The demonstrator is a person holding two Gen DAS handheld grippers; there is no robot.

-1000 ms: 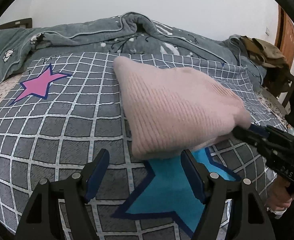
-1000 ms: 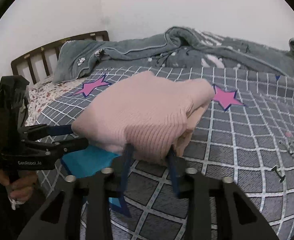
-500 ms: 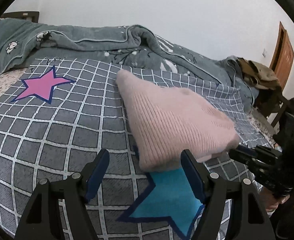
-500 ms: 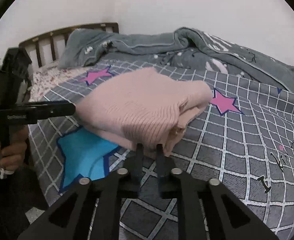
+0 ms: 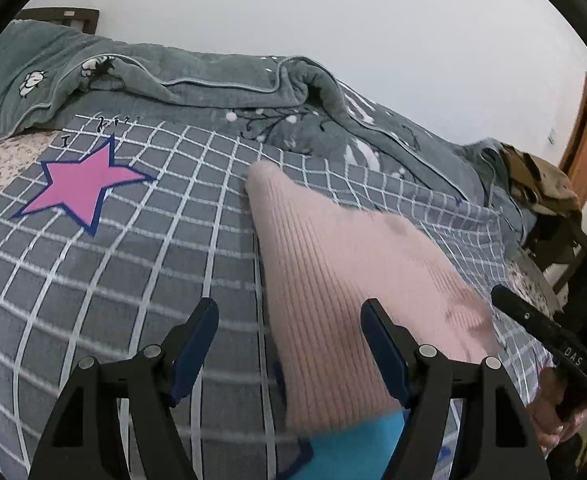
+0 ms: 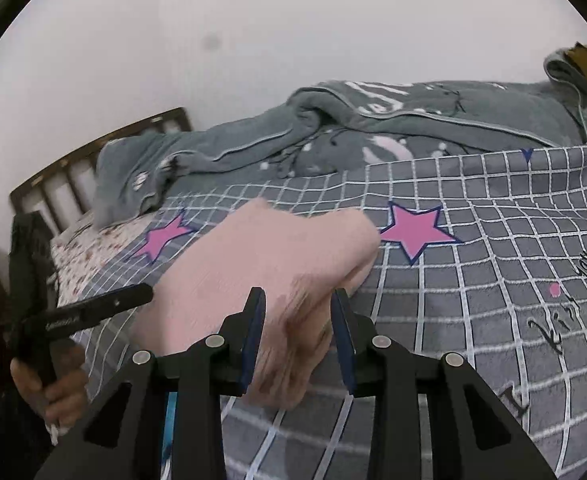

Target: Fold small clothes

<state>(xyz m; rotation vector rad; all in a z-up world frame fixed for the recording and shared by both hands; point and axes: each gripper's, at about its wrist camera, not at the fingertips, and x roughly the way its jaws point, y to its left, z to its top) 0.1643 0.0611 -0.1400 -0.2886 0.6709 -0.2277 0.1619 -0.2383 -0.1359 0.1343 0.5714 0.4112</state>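
A folded pink ribbed knit garment point(image 5: 345, 280) lies on the grey checked bedspread point(image 5: 133, 264); it also shows in the right wrist view point(image 6: 261, 264). My left gripper point(image 5: 289, 344) is open, with the garment's near left corner between its fingers, not clamped. My right gripper point(image 6: 298, 336) is open, its fingers straddling the garment's near right edge. Each gripper shows in the other's view: the right one point(image 5: 541, 328) at the garment's right side, the left one point(image 6: 93, 312) at its left side.
A rumpled grey-green blanket point(image 5: 213, 76) lies along the back of the bed. Pink stars point(image 5: 81, 184) and a blue star point(image 5: 357, 440) mark the bedspread. A chair with brown clothes point(image 5: 541, 184) stands at the right, a wooden headboard point(image 6: 93, 152) at the left.
My right gripper has opened from nearly shut on the garment's edge. Both grippers have moved closer and lower over the garment, which has settled on the bed.
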